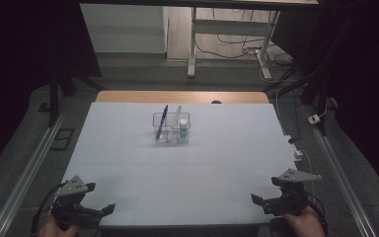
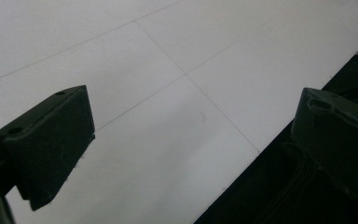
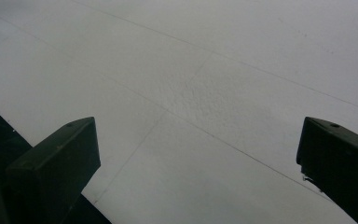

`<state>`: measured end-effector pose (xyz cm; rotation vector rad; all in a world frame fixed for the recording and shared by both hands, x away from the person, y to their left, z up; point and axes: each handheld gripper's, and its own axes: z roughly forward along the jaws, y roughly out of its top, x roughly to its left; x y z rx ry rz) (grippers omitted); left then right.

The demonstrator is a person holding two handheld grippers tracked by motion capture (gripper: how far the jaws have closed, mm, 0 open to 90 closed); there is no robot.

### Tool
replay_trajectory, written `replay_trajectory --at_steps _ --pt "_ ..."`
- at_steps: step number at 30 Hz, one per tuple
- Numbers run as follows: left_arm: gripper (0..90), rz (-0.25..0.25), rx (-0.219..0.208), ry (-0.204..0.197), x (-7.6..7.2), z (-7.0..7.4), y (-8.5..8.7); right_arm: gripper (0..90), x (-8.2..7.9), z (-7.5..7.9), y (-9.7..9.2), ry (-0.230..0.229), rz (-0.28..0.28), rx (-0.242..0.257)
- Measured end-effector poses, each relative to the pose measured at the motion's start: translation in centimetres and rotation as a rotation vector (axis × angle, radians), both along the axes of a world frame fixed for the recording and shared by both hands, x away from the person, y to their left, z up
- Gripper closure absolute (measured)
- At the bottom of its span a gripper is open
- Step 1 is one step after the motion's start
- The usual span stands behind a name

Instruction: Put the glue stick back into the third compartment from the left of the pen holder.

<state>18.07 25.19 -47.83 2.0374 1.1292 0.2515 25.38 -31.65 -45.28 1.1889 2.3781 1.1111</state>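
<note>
A clear plastic organizer point(image 1: 171, 127) stands near the middle of the white table point(image 1: 177, 168), toward the far side. It holds a blue pen point(image 1: 163, 120), a pale stick-like item point(image 1: 175, 118) and a small white bottle with a green cap point(image 1: 183, 127). My left gripper point(image 1: 100, 200) rests at the front left corner, jaws wide apart over the table edge point(image 2: 191, 116). My right gripper point(image 1: 264, 193) sits at the front right corner, also open, with bare tabletop between its jaws point(image 3: 198, 140). Both are far from the organizer.
A wooden strip point(image 1: 181, 97) shows at the table's far edge. Beyond it stand a white desk frame point(image 1: 192, 44) and cables on the floor point(image 1: 237, 49). A power strip point(image 1: 294, 145) lies off the right edge. Metal rails run along both sides.
</note>
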Motion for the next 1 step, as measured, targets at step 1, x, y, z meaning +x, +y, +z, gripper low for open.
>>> replay_trajectory --at_steps 1 --pt "0.0 0.000 -0.001 0.003 0.08 0.00 -0.02 0.0 0.02 -0.04 -0.01 0.003 -0.003 0.000"
